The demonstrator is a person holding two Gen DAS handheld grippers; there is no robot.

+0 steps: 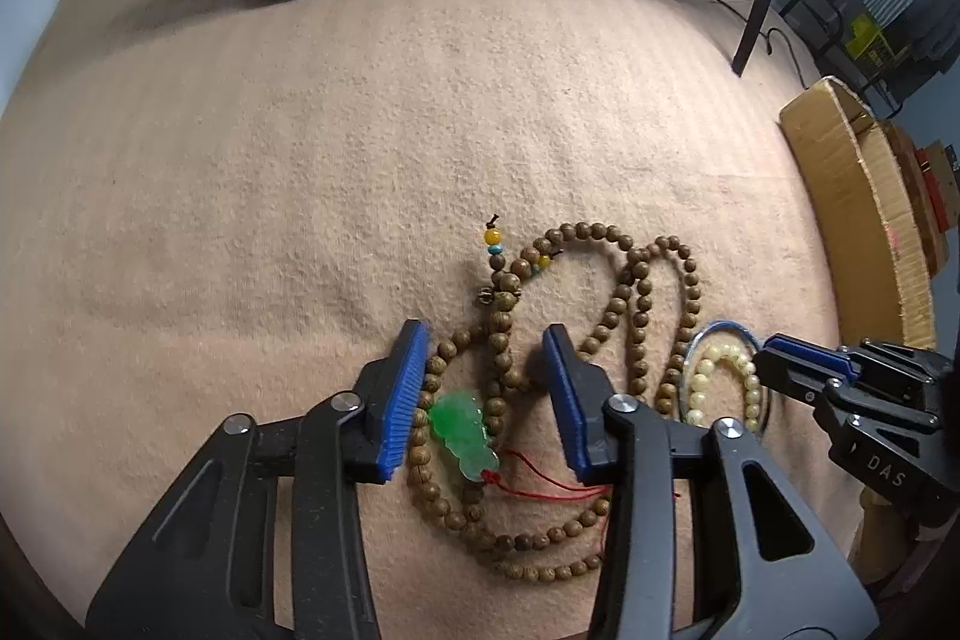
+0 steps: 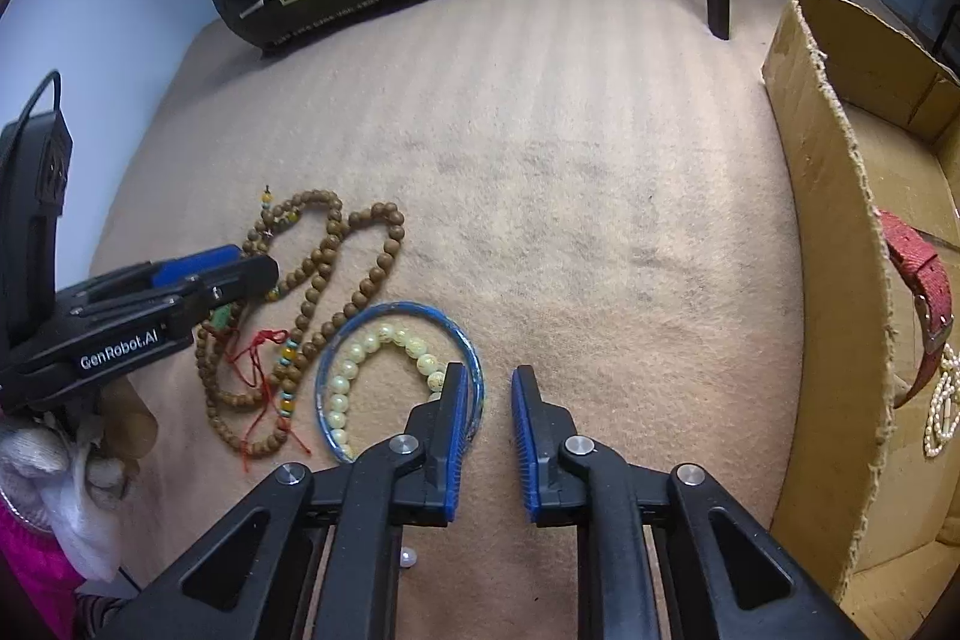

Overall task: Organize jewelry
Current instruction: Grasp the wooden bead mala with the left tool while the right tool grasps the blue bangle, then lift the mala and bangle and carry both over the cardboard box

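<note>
The step in hand looked like picking jewelry up off the tan blanket (image 2: 600, 160) to put in the cardboard box (image 2: 828, 232). The left gripper (image 1: 486, 394) was open, its fingers on each side of the green jade pendant (image 1: 462, 430), not pinching it. The right gripper (image 2: 489, 436) was open too, one finger resting on the blue bangle (image 2: 384, 313), so next both would need to squeeze.

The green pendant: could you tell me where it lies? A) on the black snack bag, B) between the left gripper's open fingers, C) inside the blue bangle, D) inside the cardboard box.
B: the green pendant lies on the wooden bead necklace, between the left gripper's spread fingers.
</note>
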